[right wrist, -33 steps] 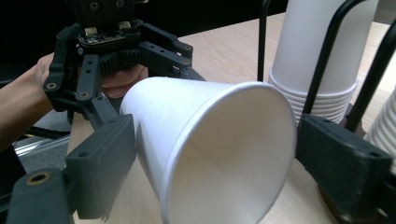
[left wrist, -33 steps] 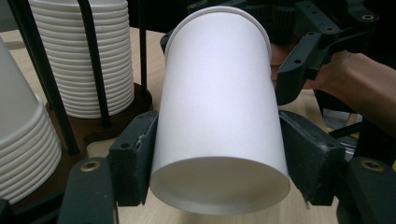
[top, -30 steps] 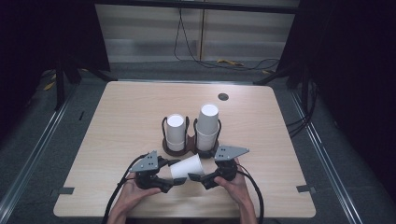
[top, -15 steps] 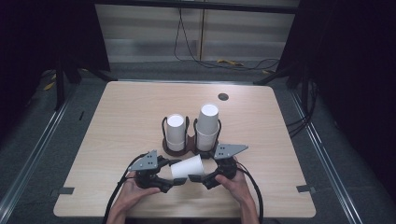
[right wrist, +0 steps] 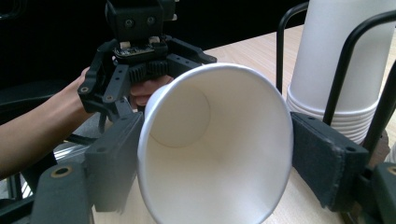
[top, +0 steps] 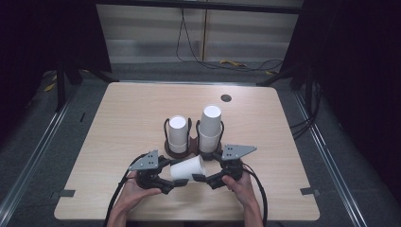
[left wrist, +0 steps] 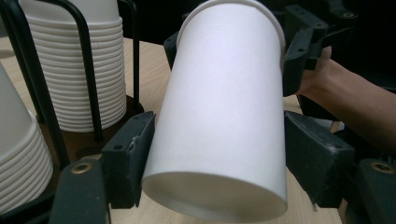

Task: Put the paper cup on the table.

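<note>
The right tool (top: 196, 178) has just closed onto the paper cup's (top: 187, 168) rim, while the left tool (top: 176, 183) apparently loosened.

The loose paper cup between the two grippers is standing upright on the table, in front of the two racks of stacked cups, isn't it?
Not quite. The paper cup lies on its side, in the air between the left gripper and the right gripper, as the high view shows. It is indeed in front of the two racks of stacked cups.

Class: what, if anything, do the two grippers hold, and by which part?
A paper cup, lying sideways: right gripper at its rim end, left gripper around its base end.
</note>
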Demonstrator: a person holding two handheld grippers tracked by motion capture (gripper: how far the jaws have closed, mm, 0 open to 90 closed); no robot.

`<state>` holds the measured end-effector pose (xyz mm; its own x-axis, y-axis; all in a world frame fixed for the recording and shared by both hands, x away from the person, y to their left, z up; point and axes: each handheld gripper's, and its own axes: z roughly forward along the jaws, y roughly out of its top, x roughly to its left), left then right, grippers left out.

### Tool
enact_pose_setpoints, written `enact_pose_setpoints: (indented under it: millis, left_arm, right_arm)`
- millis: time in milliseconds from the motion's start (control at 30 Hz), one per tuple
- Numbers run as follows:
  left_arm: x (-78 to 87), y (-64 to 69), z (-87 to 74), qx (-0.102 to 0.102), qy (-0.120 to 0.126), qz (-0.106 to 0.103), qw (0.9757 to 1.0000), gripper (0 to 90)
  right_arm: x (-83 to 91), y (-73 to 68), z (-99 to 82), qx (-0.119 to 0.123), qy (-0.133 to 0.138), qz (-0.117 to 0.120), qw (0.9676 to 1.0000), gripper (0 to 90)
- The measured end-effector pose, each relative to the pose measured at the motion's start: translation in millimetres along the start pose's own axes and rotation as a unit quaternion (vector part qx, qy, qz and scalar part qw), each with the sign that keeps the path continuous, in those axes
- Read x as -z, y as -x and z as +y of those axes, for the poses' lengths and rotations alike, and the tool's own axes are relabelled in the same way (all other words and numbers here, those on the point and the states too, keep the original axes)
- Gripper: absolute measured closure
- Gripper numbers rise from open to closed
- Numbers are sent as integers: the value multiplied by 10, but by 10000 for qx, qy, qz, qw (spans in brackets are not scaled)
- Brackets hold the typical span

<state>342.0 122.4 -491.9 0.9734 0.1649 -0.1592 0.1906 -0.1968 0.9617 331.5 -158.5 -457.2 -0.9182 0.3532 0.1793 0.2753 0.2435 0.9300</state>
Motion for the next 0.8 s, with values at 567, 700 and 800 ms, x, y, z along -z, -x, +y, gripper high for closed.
enact_pose_setpoints:
  millis: [567,700,800]
  left_arm:
    - [16,3,12,-19,40,422,9991,156]
    - [57,72,42,-261,8,601,9979,157]
    - [74,68,42,-204,82,691,9974,157]
  right_arm:
    - [18,-3,38,-16,67,-16,10000,243]
    - [57,-4,49,-5,114,-69,9999,243]
    - [85,6,53,-37,140,-166,9998,244]
